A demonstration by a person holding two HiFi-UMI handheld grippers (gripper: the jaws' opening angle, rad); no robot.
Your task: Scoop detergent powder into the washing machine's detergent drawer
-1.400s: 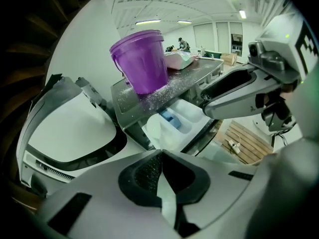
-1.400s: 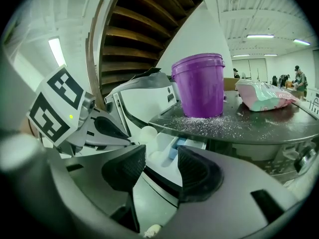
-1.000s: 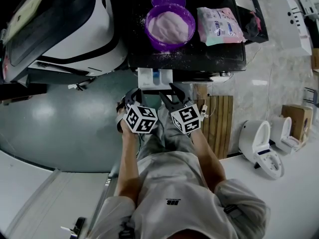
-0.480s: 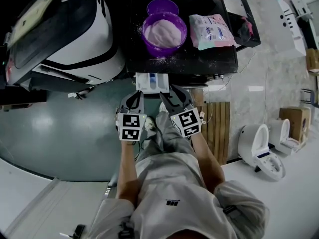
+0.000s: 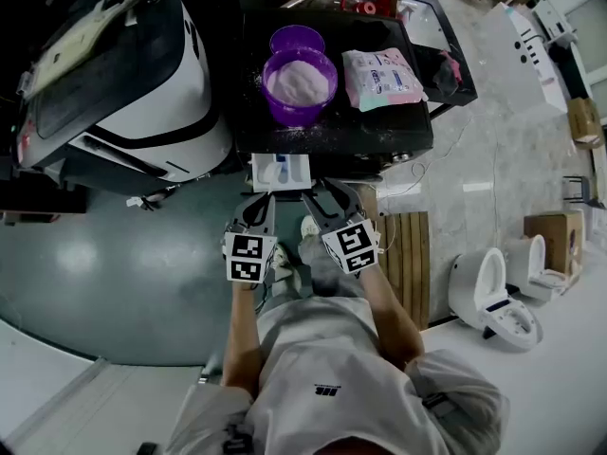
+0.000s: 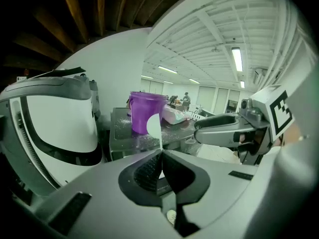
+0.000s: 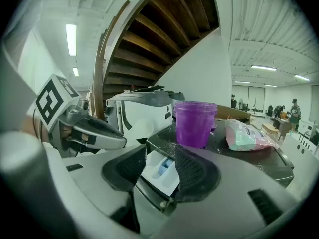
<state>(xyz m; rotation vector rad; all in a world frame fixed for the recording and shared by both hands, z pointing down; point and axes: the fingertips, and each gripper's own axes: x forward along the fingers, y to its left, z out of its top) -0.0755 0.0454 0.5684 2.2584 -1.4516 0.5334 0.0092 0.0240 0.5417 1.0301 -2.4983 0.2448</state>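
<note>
A purple tub (image 5: pixel 300 83) full of white powder stands on the dark washing machine top (image 5: pixel 379 126), with a detergent bag (image 5: pixel 381 76) to its right. The white detergent drawer (image 5: pixel 281 172) is pulled out from the machine's front. My left gripper (image 5: pixel 258 205) hovers just before the drawer; in the left gripper view it (image 6: pixel 161 153) is shut on a thin white scoop (image 6: pixel 153 126) that stands upright. My right gripper (image 5: pixel 322 193) is beside it, open (image 7: pixel 160 154), and the drawer (image 7: pixel 162 171) shows between its pads. The tub (image 7: pixel 194 123) rises behind.
A big white and black appliance (image 5: pixel 123 74) fills the left. A second purple container (image 5: pixel 296 38) sits behind the tub. A wooden slatted board (image 5: pixel 410 245), a cardboard box (image 5: pixel 550 240) and toilets (image 5: pixel 493 297) lie on the floor to the right.
The head view has drawn back, so the machine looks smaller. Both grippers stay in front of the drawer. The left gripper's marker cube has turned flat to the camera.
</note>
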